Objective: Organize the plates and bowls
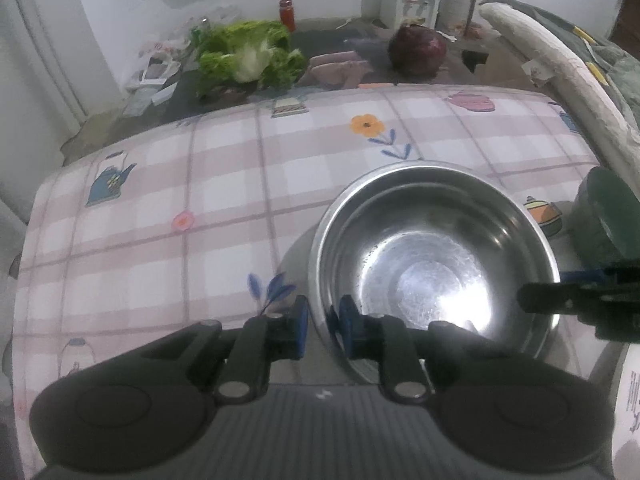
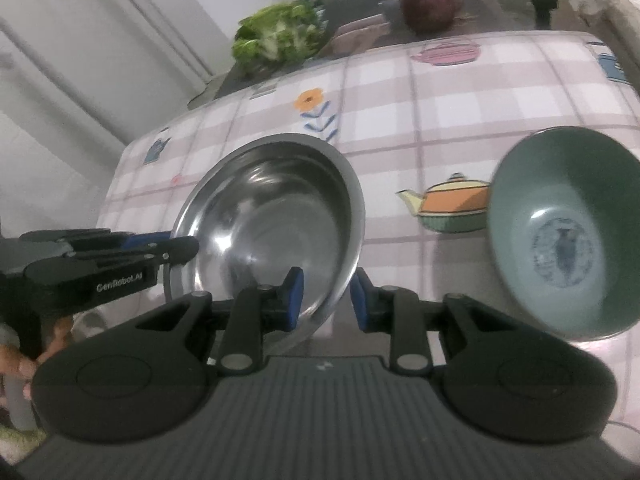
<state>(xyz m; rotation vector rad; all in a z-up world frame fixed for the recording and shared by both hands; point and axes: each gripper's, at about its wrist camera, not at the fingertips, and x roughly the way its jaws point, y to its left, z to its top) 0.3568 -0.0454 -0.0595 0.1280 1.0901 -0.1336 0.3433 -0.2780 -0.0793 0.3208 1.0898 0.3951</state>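
A steel bowl (image 1: 432,248) rests on the checked tablecloth (image 1: 180,184). My left gripper (image 1: 322,326) is shut on its near left rim, one blue pad outside the wall and one inside. From the right wrist view this same gripper (image 2: 176,248) reaches the bowl's (image 2: 272,208) left edge. My right gripper (image 2: 326,300) straddles the near right rim, open, with a gap showing beside the wall; its tip also shows in the left wrist view as a right gripper (image 1: 532,300) at the bowl's right edge. A green bowl (image 2: 560,232) with a blue picture inside stands to the right.
Lettuce (image 1: 248,60), a red cabbage (image 1: 418,50) and a red jar (image 1: 286,14) lie on the dark surface beyond the cloth. A rolled pale mat (image 1: 560,80) runs along the right side. A white dish with blue marks (image 1: 630,400) sits at the near right corner. A hand (image 2: 24,360) holds the left gripper.
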